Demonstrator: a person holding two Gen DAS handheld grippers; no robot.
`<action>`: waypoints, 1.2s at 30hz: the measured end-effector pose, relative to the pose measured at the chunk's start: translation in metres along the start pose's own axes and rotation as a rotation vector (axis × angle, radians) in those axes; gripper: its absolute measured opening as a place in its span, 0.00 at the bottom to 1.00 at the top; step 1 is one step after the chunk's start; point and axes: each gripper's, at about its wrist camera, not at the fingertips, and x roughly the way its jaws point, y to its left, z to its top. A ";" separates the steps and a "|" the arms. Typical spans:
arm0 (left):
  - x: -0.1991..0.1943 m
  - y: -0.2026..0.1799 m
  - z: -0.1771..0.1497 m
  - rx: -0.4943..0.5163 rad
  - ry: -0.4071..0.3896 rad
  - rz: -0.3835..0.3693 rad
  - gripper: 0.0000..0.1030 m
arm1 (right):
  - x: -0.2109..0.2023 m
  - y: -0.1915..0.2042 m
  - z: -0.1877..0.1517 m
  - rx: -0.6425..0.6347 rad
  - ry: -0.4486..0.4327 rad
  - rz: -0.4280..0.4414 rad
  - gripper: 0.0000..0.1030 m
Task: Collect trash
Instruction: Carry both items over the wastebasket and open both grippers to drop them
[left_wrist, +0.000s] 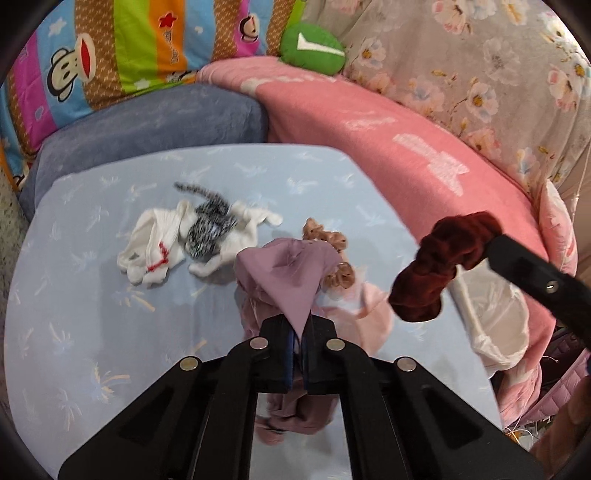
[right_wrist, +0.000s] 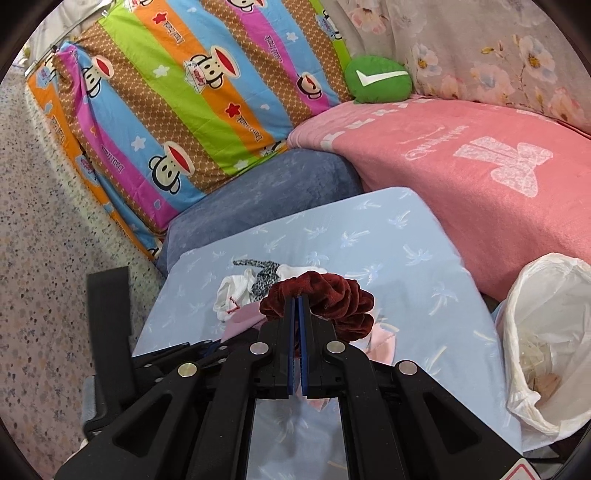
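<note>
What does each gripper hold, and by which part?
The left gripper pinches the mauve cloth by a pointed corner. The right gripper clamps the dark red scrunchie across its left side.

One dark-red scrunchie (right_wrist: 325, 295), one mauve cloth (left_wrist: 291, 273), one white bin bag (right_wrist: 546, 332), one green cushion (right_wrist: 378, 79).

Left gripper (left_wrist: 298, 334) pinching mauve cloth (left_wrist: 291, 273), maroon scrunchie (left_wrist: 439, 266) alongside

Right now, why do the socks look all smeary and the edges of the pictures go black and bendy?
Left wrist view: motion blur smears the socks and the purple cloth. Right wrist view: sharper, the dark red scrunchie is crisp. Both views: the fisheye lens curves the pink blanket and leaves black corners.
</note>
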 end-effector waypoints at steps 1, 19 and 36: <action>-0.005 -0.005 0.003 0.004 -0.013 -0.007 0.02 | -0.005 -0.001 0.002 0.002 -0.008 0.000 0.02; -0.049 -0.119 0.036 0.162 -0.154 -0.149 0.02 | -0.119 -0.069 0.021 0.069 -0.188 -0.074 0.02; -0.025 -0.227 0.033 0.309 -0.113 -0.283 0.02 | -0.184 -0.169 0.021 0.187 -0.272 -0.216 0.02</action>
